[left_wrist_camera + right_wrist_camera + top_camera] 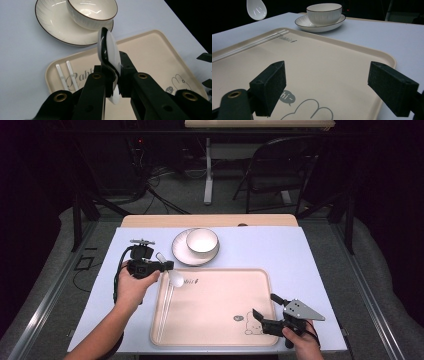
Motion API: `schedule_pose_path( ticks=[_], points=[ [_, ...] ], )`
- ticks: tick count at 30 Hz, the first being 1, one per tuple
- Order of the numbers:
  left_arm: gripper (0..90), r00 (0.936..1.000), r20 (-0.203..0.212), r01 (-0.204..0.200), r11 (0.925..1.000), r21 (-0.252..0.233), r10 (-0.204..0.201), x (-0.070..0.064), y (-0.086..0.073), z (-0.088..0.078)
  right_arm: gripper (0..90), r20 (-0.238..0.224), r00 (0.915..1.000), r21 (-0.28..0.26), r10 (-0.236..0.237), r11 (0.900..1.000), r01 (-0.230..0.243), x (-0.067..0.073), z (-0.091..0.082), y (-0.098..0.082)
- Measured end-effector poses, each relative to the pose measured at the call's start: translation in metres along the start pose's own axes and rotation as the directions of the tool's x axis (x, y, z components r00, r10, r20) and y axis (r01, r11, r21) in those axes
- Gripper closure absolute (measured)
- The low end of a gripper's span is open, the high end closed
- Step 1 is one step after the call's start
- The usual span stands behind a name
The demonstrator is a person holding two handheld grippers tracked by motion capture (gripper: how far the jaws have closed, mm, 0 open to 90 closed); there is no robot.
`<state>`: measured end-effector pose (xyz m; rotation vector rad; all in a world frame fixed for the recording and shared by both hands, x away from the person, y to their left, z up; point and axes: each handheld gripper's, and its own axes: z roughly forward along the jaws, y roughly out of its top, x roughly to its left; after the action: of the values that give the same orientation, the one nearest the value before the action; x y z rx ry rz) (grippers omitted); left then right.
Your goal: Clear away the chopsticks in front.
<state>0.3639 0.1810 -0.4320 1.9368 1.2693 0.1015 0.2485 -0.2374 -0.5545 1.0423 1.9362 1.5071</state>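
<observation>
White spoon (109, 53) pinched in my left gripper (167, 266), lifted over the tray (215, 332) — chopsticks (165, 307) already laid there; right gripper (266, 311) spread, idle — spoon unplaced.

Ahead of me a white bowl (202, 240) sits in a ribbed saucer (180, 251) on the pale blue table cover (300, 265). Nearer lies my beige tray (210, 305), with a rabbit drawing (253, 322) at its near right corner and two white chopsticks (164, 307) along its left edge. Beyond the table stands a dark folding chair (272, 167).
</observation>
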Motion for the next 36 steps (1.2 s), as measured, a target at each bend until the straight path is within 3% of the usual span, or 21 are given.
schedule_pose_path(
  ticks=[36],
  points=[
    [85.4,0.9987,0.034,-0.039,0.9983,0.042,0.038,-0.011,-0.047,-0.006,14.3,0.002,1.0000,0.000,-0.003,1.000,0.003,0.001,0.001,0.000]
  ],
)
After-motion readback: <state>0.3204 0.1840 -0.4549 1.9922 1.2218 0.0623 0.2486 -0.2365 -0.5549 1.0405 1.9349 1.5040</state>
